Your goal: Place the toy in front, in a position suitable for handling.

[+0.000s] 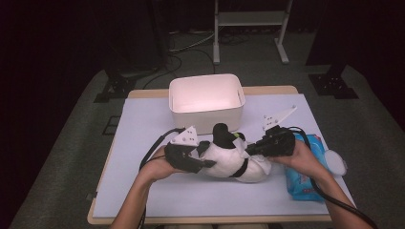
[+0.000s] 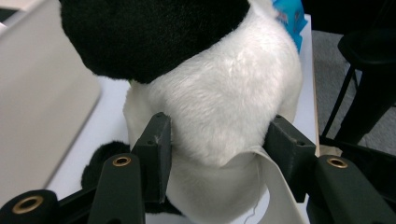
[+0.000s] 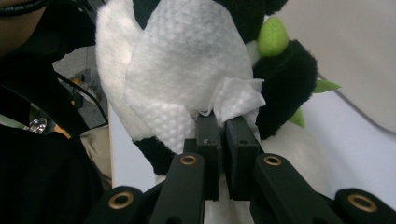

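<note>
A black and white panda toy (image 1: 234,162) is lying in the middle of the table (image 1: 157,191), a bit toward the near edge, just in front of the white box (image 1: 206,101). The toy's soft white body is squeezed between the jaws of the left gripper (image 2: 217,140). A white wipe (image 3: 187,79) is pinched in the tightly closed right gripper (image 3: 222,133) and is pressed against the toy. A blue wipe pack (image 1: 305,176) is lying by the right edge.

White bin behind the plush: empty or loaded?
Empty: the white bin shows bare inner walls and floor; the panda plush lies outside, in front.
</note>
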`<state>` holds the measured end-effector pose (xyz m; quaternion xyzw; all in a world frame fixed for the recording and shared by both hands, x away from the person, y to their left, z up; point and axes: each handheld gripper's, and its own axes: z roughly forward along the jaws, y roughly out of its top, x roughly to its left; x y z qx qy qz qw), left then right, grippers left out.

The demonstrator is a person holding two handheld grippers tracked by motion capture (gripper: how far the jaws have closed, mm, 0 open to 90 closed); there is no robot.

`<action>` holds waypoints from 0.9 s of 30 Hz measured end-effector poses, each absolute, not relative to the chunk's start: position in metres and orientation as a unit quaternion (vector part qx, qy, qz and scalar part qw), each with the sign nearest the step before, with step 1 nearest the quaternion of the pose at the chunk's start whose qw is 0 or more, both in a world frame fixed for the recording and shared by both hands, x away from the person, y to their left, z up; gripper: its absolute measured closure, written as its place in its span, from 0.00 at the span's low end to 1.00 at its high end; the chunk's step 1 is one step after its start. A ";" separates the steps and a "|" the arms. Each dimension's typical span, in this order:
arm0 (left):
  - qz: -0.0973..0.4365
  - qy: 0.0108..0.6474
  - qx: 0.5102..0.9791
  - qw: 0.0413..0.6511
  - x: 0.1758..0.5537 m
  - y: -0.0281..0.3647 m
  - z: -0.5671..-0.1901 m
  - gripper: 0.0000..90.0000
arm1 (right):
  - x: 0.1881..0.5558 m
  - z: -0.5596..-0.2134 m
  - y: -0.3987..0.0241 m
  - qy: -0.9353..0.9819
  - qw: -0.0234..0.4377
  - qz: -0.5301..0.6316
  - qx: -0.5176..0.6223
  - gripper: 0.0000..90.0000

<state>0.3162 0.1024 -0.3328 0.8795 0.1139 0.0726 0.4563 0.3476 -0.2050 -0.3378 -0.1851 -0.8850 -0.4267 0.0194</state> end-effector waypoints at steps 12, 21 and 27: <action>0.083 0.106 0.879 0.458 0.313 0.109 -0.314 0.51 | 0.348 -0.325 -0.202 -0.870 0.026 -0.459 -0.177 0.94; 0.082 0.098 0.882 0.454 0.313 0.100 -0.314 0.48 | 0.344 -0.306 -0.199 -0.881 0.004 -0.444 -0.165 0.94; 0.078 0.099 0.880 0.457 0.312 0.099 -0.314 0.48 | 0.345 -0.335 -0.205 -0.898 0.011 -0.400 -0.184 0.94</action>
